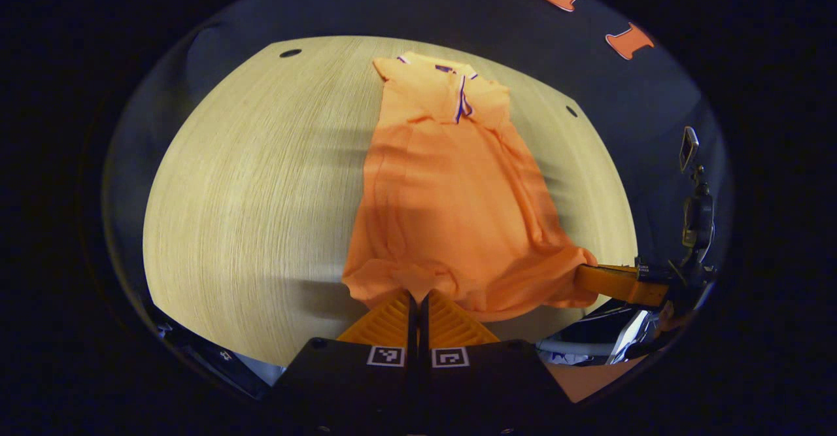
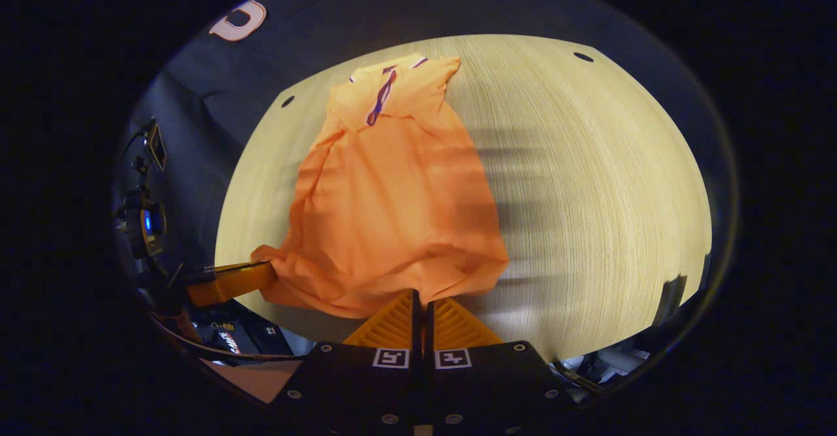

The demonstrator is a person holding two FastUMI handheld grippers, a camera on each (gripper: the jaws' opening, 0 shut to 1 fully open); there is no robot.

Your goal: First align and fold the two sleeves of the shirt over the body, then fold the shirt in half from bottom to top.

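Note:
An orange polo shirt [image 1: 451, 187] lies lengthwise on the light wooden table [image 1: 261, 181], collar at the far end, both sleeves folded in over the body. My left gripper [image 1: 418, 300] is shut on the near hem at its left corner. In the same view my right gripper [image 1: 588, 278] pinches the hem's other corner. In the right gripper view the shirt [image 2: 392, 194] stretches away from me, and my right gripper [image 2: 422, 297] is shut on the hem. Farther left, the left gripper [image 2: 265, 272] holds its corner. The hem sags slightly between the two grips.
The table [image 2: 588, 181] has bare wood on both sides of the shirt and small dark holes [image 1: 290, 53] near its far corners. A camera stand [image 1: 693, 214] stands past the table's side. Bags and clutter [image 2: 235, 341] lie below the near edge.

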